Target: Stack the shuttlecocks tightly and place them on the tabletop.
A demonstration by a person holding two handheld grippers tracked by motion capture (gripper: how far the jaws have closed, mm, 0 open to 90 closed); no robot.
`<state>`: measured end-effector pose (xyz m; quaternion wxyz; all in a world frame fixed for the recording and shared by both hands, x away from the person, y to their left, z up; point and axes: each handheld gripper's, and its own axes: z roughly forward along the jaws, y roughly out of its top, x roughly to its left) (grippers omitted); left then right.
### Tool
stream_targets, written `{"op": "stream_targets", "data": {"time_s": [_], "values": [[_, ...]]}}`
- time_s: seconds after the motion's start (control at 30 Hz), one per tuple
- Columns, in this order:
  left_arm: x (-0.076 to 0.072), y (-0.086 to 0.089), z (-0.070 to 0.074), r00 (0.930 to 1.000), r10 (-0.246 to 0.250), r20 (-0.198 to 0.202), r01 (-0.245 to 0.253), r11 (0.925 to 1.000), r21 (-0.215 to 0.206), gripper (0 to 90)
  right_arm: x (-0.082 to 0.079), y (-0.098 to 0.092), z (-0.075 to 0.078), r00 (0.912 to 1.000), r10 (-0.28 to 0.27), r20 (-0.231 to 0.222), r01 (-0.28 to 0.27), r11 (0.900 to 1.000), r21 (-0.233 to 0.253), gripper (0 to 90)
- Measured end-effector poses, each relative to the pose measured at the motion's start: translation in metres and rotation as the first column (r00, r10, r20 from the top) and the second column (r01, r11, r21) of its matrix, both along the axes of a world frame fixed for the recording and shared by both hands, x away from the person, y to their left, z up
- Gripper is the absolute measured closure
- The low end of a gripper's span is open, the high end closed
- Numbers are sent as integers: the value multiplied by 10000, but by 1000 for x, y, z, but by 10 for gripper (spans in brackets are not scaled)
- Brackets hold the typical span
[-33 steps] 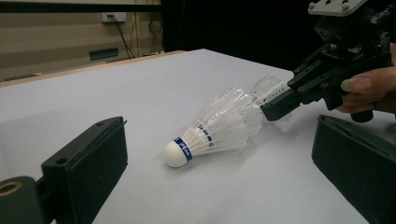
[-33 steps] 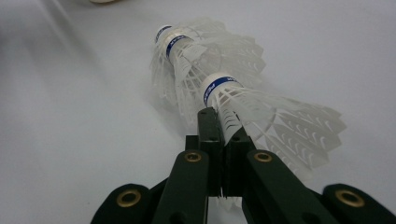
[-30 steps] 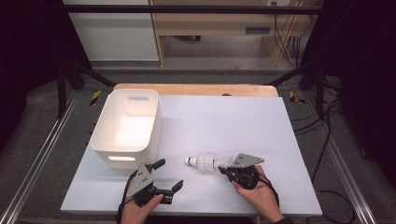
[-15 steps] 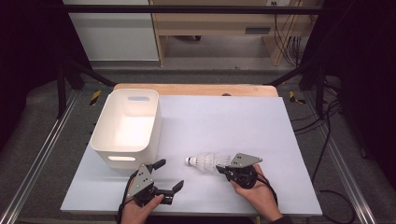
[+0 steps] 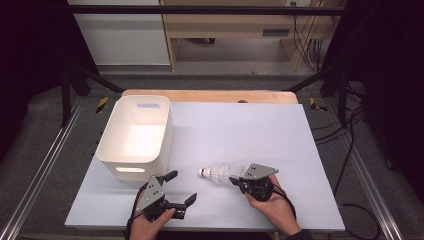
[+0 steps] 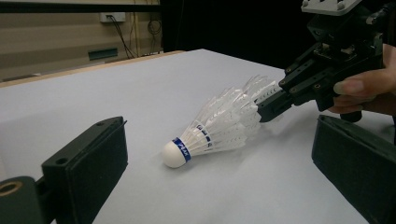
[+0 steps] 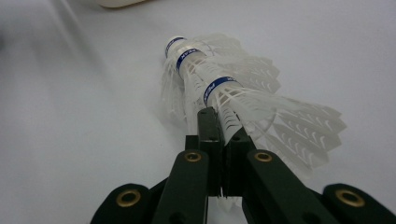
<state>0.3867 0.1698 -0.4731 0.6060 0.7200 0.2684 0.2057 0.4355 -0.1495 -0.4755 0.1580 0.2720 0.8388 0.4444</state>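
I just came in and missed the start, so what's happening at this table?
A person works with a gripper in each hand. The right gripper is shut on the feather skirt of a stack of nested shuttlecocks, which lies on its side on the white table with the cork end toward the bin. The left gripper waits open beside it, holding nothing. The white bin looks empty from above.

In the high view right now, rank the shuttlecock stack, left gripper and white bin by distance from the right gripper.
1. Shuttlecock stack, clamped in the right gripper, lying to its left.
2. Left gripper, open, further left at the near edge.
3. White bin, far left.
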Motion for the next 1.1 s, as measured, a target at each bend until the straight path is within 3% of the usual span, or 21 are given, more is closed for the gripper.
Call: {"op": "stream_targets", "data": {"time_s": [1.1], "values": [[0,0,0,10000,-5,-16,5,10000,21,32,5,7,-3,9993,295,250,-293,9995,-108,889]]}}
